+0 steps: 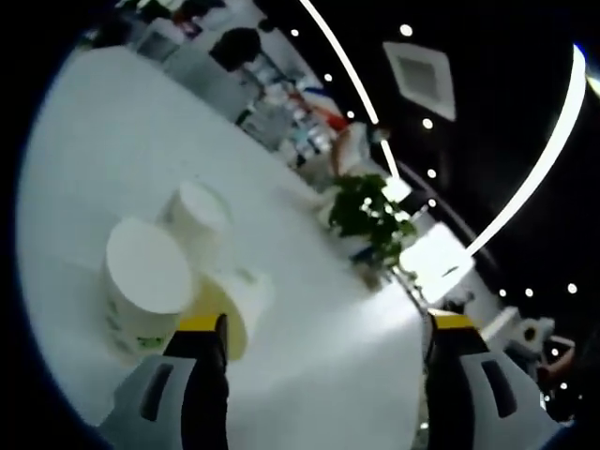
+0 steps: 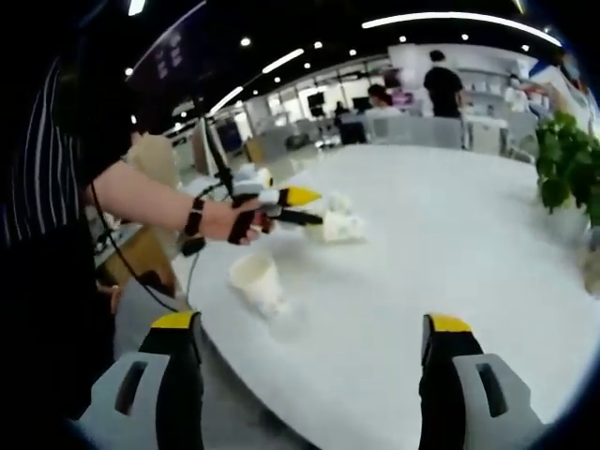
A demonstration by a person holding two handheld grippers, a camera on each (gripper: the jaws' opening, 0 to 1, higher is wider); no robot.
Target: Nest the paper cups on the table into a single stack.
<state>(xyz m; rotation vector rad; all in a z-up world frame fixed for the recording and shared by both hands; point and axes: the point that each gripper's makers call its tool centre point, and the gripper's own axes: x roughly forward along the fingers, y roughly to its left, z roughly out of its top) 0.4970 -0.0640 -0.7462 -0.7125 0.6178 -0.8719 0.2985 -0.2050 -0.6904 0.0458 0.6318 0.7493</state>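
— What colour are the paper cups showing?
— They are looking white, with little green marks, on a white table.
— And the grippers?
— The left gripper is showing grey jaws with yellow tips. The plant is looking green, and the sleeve is showing black with thin white stripes.

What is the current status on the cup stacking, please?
Both grippers open, empty. Left gripper closing on three loose paper cups; a fourth cup lies apart. Potted plant beyond, not obstructing.

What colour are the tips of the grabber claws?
Yellow on black jaws, clearest on the right gripper in the right gripper view, above the white table.
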